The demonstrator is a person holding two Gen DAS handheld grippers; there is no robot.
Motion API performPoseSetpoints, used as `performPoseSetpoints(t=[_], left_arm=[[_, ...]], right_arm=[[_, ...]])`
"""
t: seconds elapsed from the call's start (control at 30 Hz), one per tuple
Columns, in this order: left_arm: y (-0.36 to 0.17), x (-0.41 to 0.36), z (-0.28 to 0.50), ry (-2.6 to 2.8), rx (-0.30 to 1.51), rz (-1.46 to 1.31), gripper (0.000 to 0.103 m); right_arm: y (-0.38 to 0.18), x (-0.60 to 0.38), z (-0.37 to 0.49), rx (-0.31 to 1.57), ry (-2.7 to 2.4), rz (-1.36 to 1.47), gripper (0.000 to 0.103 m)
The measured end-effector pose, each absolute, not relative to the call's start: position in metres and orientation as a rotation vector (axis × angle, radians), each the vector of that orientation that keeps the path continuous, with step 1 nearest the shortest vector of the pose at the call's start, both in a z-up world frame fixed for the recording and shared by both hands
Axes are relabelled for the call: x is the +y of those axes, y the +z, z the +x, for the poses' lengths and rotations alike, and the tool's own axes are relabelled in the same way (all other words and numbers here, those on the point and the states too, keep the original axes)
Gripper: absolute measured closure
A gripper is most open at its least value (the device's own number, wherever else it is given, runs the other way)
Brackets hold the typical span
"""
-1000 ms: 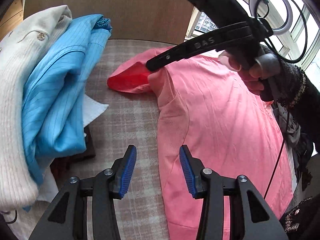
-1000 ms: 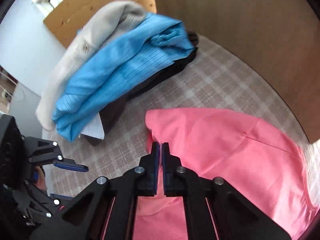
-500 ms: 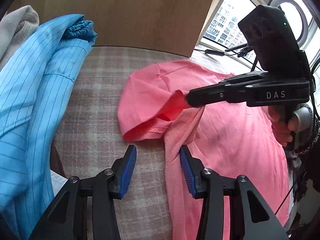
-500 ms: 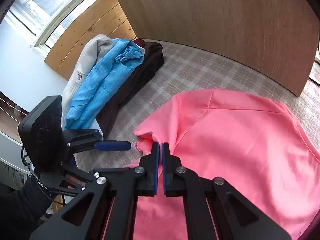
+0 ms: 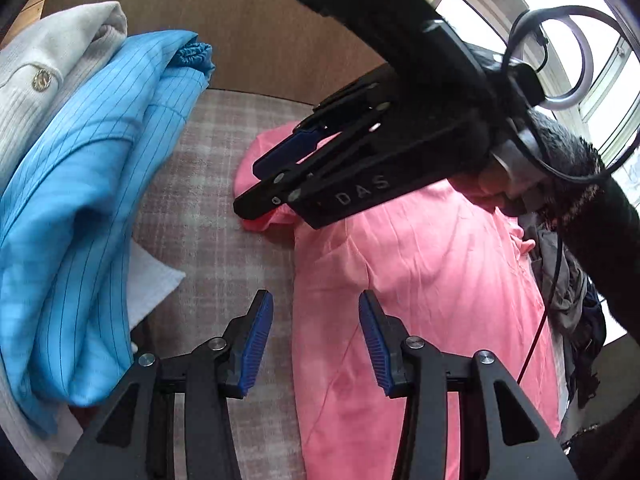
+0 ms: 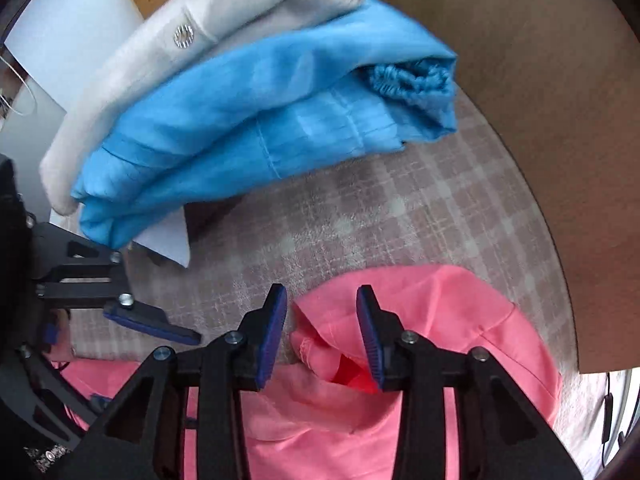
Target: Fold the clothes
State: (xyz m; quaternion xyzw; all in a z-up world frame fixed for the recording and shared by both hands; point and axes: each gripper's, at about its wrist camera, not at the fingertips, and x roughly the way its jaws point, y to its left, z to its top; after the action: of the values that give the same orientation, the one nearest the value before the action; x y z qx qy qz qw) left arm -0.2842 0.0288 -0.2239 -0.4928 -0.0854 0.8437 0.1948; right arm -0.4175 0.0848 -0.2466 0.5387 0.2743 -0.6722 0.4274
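A pink T-shirt (image 5: 420, 300) lies spread on the plaid-covered surface (image 5: 224, 208); it also shows in the right wrist view (image 6: 432, 312). Its sleeve (image 6: 320, 344) lies folded in over the body, between the fingers of my right gripper (image 6: 322, 332), which is open and empty just above it. My left gripper (image 5: 316, 340) is open and empty, hovering over the shirt's left side edge. The right gripper (image 5: 276, 176) also shows in the left wrist view, over the sleeve. The left gripper's fingertips (image 6: 156, 322) show at the left of the right wrist view.
A stack of folded clothes, blue striped (image 5: 80, 200) and cream knit (image 5: 48, 72), sits at the left, also in the right wrist view (image 6: 260, 120). A wooden board (image 6: 540, 100) stands behind. Dark clothes (image 5: 568, 300) lie at the right edge.
My right gripper has opened and let go of the pink sleeve, which now lies folded onto the shirt. The left gripper pulled back from the sleeve toward the side edge.
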Motion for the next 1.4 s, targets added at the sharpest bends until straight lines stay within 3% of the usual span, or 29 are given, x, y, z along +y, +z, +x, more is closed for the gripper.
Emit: performPoseSetpoints(t=[0.03, 0.07, 0.1, 0.13, 0.43, 0.67, 0.93, 1.13, 1.27, 1.4], left_arm=[[-0.224, 0.028, -0.280, 2.363, -0.249, -1.380, 0.060], [-0.224, 0.027, -0.278, 2.360, -0.257, -1.381, 0.060], [-0.226, 0.027, -0.277, 2.354, -0.260, -1.387, 0.060], [-0.228, 0.027, -0.277, 2.348, -0.263, -1.391, 0.060], [-0.225, 0.013, -0.295, 2.330, -0.399, -1.312, 0.060], [-0.231, 0.021, -0.319, 2.295, -0.365, -1.339, 0.060], [-0.226, 0.029, -0.328, 2.212, -0.414, -1.313, 0.049], [-0.238, 0.071, -0.340, 2.163, -0.290, -1.372, 0.048], [-0.235, 0.083, -0.337, 2.197, -0.233, -1.349, 0.053], [-0.220, 0.077, -0.323, 2.262, -0.197, -1.280, 0.076]], right_arm=[[-0.252, 0.085, -0.419, 0.703, -1.680, 1.361, 0.067], [-0.257, 0.085, -0.421, 0.719, -1.682, 1.376, 0.075], [-0.254, 0.090, -0.426, 0.680, -1.701, 1.374, 0.098], [-0.251, 0.096, -0.431, 0.636, -1.720, 1.370, 0.100], [-0.186, 0.186, -0.468, 0.074, -1.948, 1.224, 0.101], [-0.186, 0.227, -0.457, 0.027, -2.039, 1.222, 0.101], [-0.213, 0.287, -0.442, -0.019, -2.120, 1.302, 0.101], [-0.230, 0.311, -0.438, -0.017, -2.144, 1.346, 0.101], [-0.233, 0.316, -0.434, -0.004, -2.147, 1.343, 0.101], [-0.231, 0.316, -0.435, -0.007, -2.150, 1.335, 0.101]])
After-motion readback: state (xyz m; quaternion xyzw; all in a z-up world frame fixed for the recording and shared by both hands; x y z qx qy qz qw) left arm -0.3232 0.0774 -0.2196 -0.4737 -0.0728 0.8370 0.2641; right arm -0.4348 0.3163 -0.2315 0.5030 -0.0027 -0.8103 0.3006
